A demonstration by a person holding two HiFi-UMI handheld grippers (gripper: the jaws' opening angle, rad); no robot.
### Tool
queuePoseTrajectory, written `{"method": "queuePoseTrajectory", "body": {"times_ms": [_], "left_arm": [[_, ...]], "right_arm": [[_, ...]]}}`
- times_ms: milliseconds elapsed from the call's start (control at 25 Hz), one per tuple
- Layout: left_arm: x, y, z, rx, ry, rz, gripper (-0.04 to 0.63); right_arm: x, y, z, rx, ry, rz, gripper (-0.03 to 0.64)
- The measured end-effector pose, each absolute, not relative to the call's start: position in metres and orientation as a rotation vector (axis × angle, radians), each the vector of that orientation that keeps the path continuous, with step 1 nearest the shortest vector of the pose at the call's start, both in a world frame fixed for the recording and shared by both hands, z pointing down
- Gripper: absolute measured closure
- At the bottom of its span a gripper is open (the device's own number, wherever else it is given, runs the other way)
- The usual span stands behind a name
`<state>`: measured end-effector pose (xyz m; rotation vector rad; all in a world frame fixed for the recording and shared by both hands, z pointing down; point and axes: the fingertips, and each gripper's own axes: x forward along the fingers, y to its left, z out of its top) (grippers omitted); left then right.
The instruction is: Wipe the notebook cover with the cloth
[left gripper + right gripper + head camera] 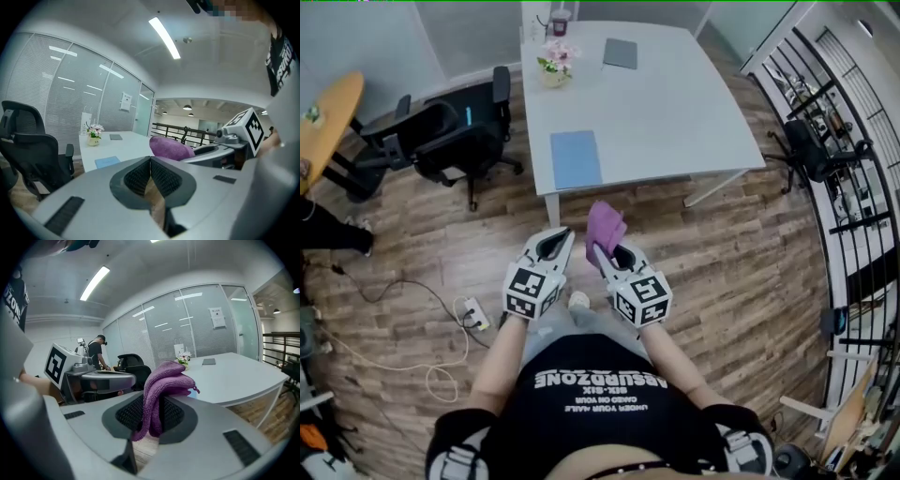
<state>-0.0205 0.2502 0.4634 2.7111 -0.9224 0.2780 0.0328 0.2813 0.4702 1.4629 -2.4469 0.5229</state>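
So, both grippers sit over the wood floor (741, 244) just short of the white table (675, 112) and its near edge: right gripper (150, 408) has its jaws clamped on the purple cloth (164, 380), which sticks up out of them in a bunched fold, and left gripper (150, 161) beside it has its jaws pressed together w/ nothing between. Blue notebook (576, 159) lies flat and closed on the table right at that near edge, apart from the cloth and both grippers. At the table's far end there's a flower pot (555, 66) and a flat grey thing (620, 53), plus black office chairs (459, 131) off the table's left side.
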Motion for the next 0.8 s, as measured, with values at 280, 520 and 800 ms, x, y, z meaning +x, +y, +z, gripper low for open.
{"method": "queuePoseTrajectory", "body": {"times_ms": [280, 520, 800], "left_arm": [[-0.019, 0.236, 0.476, 2.666, -0.985, 0.331, 0.578], [-0.019, 0.211, 0.487, 2.64, -0.996, 0.38, 0.578], [-0.012, 0.155, 0.505, 2.6, -0.985, 0.42, 0.578]], "right_arm": [[0.044, 0.266, 0.476, 1.417, -2.475, 0.54, 0.529], [0.048, 0.243, 0.489, 1.374, -2.464, 0.553, 0.529], [0.065, 0.19, 0.497, 1.348, -2.387, 0.492, 0.529]]}}
